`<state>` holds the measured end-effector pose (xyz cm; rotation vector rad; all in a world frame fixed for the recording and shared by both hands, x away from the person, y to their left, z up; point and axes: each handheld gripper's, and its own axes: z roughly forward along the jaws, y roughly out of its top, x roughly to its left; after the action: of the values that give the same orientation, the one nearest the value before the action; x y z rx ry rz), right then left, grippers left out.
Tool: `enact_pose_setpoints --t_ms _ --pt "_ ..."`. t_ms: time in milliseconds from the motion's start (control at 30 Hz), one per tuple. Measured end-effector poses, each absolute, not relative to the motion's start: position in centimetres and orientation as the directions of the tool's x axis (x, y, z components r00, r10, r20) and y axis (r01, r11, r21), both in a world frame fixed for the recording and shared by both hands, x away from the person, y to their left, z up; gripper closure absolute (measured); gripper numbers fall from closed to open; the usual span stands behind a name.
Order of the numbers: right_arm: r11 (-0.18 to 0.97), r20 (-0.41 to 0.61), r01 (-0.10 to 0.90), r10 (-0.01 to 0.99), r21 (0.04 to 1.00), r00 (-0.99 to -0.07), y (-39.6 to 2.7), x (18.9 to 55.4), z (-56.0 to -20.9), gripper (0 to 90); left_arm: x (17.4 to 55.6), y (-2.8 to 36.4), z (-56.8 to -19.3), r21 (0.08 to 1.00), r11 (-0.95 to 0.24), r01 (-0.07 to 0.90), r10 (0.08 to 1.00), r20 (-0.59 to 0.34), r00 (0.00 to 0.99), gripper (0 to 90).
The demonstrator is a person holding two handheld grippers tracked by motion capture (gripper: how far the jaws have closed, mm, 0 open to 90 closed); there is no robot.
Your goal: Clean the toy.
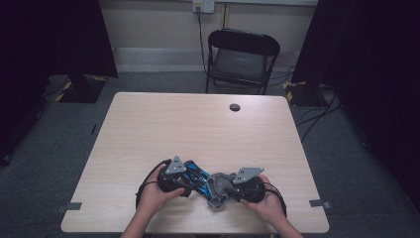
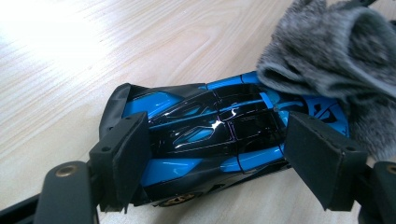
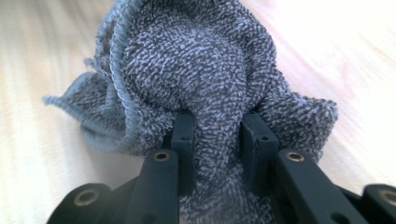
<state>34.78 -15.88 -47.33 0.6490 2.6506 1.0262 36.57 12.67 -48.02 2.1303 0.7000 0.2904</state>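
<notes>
A glossy blue and black toy car [image 2: 219, 135] lies on the wooden table [image 1: 198, 124] near its front edge, seen also in the high view as the toy car [image 1: 195, 177]. My left gripper [image 2: 219, 161] is shut on the car, its pads [image 2: 128, 154] pressing on both sides. A bunched grey cloth [image 3: 196, 79] is pinched in my right gripper [image 3: 218, 140], which is shut on it. In the high view the cloth [image 1: 220, 186] rests against the car's right end, between my left gripper [image 1: 184, 184] and my right gripper [image 1: 233, 191].
A black folding chair [image 1: 241, 59] stands beyond the table's far edge. A dark round cable hole [image 1: 235, 107] sits in the tabletop at the far right. Dark curtains hang at both sides, with cables on the floor.
</notes>
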Motion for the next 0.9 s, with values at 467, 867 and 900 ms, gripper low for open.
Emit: enact_pose_setpoints --t_ms 467,867,900 --pt "0.643 -0.055 0.326 0.498 0.693 -0.865 -17.3 34.6 -46.7 70.7 36.6 12.8 -48.1 0.795 -0.472 0.381 0.575 -0.051 0.817 22.8" --pt "0.670 -0.029 0.282 0.413 0.686 -0.910 -15.0 32.8 -47.1 70.6 36.6 12.7 -48.0 0.794 -0.471 0.386 0.575 -0.056 0.816 22.1" --pt "0.669 -0.029 0.283 0.415 0.688 -0.910 -14.9 33.0 -47.1 70.6 36.6 12.7 -48.0 0.794 -0.470 0.385 0.575 -0.056 0.816 21.9"
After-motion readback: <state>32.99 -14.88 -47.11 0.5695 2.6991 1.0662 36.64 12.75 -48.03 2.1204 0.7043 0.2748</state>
